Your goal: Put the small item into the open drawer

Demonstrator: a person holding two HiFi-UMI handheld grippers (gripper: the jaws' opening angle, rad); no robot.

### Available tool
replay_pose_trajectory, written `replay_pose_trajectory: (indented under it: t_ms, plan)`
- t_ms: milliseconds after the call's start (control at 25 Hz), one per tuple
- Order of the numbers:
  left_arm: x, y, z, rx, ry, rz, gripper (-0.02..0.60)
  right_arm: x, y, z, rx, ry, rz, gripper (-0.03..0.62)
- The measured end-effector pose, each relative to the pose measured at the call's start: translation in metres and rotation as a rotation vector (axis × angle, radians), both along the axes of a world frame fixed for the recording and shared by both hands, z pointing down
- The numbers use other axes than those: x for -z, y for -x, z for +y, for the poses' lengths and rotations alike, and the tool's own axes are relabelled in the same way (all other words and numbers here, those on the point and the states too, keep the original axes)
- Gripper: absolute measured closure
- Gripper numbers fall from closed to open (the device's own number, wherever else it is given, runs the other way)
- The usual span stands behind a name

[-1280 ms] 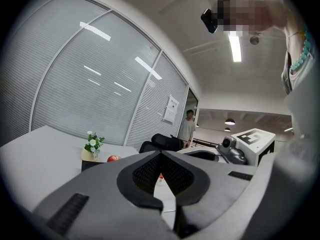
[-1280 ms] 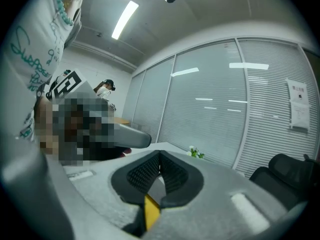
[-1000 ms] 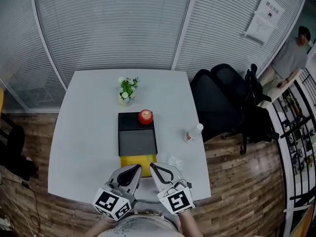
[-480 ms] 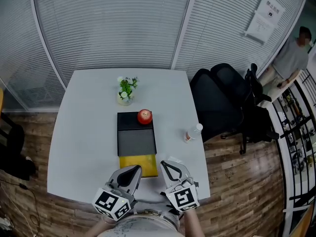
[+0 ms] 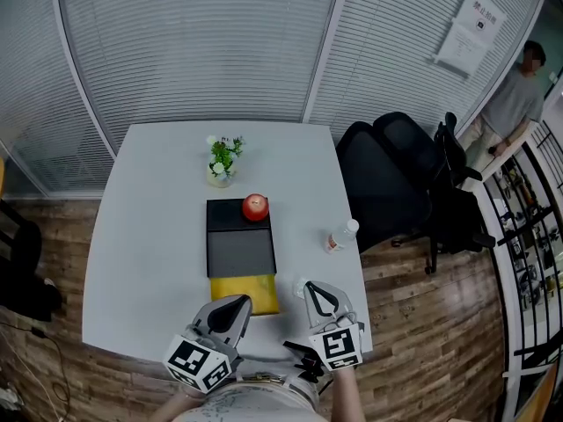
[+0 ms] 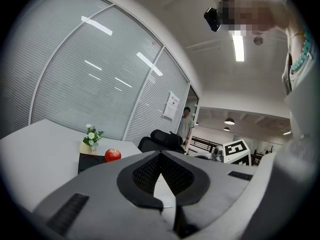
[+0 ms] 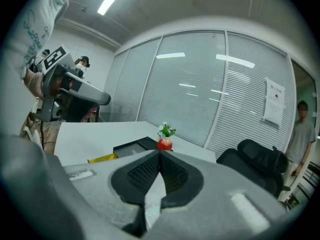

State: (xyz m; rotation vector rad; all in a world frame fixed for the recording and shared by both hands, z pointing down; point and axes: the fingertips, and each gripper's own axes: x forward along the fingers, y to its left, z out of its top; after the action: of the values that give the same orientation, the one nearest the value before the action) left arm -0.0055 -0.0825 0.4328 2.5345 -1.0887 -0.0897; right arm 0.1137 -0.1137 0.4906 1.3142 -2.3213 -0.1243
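Observation:
A small clear-wrapped item (image 5: pixel 301 283) lies on the white table (image 5: pixel 149 236) near its front right, just right of the open yellow drawer (image 5: pixel 244 294). That drawer sticks out from a flat black drawer unit (image 5: pixel 240 240) with a red apple (image 5: pixel 255 207) on its far end. My right gripper (image 5: pixel 310 287) is shut and empty, its tips right at the item, which shows as a crinkly patch (image 7: pixel 151 213) under the jaws. My left gripper (image 5: pixel 244 301) is shut too, hovering at the drawer's front edge, holding nothing. The apple (image 7: pixel 164 144) and the drawer (image 7: pixel 105 158) show beyond the right gripper (image 7: pixel 160 154).
A small potted plant (image 5: pixel 220 161) stands behind the drawer unit. A plastic bottle (image 5: pixel 341 236) stands near the table's right edge. A black office chair (image 5: pixel 396 178) sits right of the table, and a person (image 5: pixel 515 104) stands at the far right.
My right gripper has moved right and down, from the front of the yellow drawer to the wrapped item, now partly covering it. The left gripper has stayed put.

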Motion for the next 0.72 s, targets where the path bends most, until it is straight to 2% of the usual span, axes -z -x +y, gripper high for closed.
replay_pose_trajectory:
  t_ms: [720]
  plan:
    - [-0.008,0.004,0.0,-0.001,0.022,-0.001,0.584,-0.021,-0.046,-0.011,-0.111,0.052,0.036,0.591]
